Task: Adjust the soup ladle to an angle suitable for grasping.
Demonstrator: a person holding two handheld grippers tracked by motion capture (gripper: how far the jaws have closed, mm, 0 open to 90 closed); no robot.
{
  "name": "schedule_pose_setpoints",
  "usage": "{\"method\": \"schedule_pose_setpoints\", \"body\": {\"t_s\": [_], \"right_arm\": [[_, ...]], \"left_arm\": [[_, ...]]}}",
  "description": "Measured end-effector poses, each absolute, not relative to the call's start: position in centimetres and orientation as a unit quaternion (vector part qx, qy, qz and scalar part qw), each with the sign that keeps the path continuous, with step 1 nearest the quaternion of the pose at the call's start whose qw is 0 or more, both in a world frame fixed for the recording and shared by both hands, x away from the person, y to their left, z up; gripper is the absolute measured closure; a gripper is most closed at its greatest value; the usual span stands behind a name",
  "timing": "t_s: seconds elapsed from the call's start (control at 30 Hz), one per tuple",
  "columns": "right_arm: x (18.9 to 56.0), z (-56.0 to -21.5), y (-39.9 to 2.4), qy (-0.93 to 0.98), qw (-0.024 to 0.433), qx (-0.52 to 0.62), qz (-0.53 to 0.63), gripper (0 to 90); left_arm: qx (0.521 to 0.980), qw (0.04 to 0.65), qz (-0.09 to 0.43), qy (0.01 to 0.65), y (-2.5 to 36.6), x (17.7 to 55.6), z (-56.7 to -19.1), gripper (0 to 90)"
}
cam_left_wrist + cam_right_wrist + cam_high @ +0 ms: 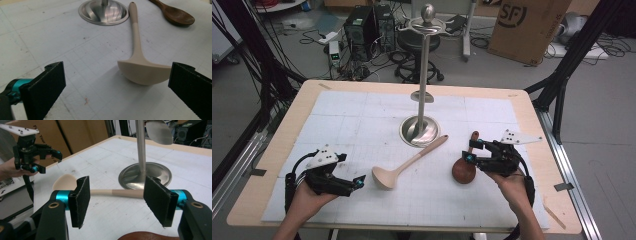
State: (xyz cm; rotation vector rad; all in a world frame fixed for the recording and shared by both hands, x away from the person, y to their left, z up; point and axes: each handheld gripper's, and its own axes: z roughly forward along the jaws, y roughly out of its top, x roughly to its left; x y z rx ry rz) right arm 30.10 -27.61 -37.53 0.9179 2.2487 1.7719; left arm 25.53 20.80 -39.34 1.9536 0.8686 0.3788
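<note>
A beige ladle [412,161] lies on the white mat with its bowl toward me and its handle pointing at the steel stand's base [419,131]. My left gripper [359,181] rests open just left of the bowl. In the left gripper view the ladle bowl [142,71] lies ahead between the wide jaws, untouched. A brown wooden spoon [463,171] lies to the right. My right gripper [472,151] hovers open over its handle. In the right gripper view the spoon [150,236] shows under the jaws with nothing between the pads, and the ladle handle [117,193] runs across beyond them.
The tall steel stand [424,75] rises mid-table with a small metal piece [422,96] hanging on its pole. Beyond the table's far edge stand computer towers [362,25], a stool and a cardboard box [527,25]. Black frame legs flank both sides.
</note>
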Motion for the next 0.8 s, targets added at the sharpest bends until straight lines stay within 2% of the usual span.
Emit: {"method": "schedule_pose_setpoints", "body": {"t_s": [0.8], "right_arm": [[29.7,-38.1,-28.5,0.745,0.088,0.313,0.582,34.3]], "left_arm": [[0.825,0.445,0.141,0.318,13.0,29.8,-38.2,2.5]]}}
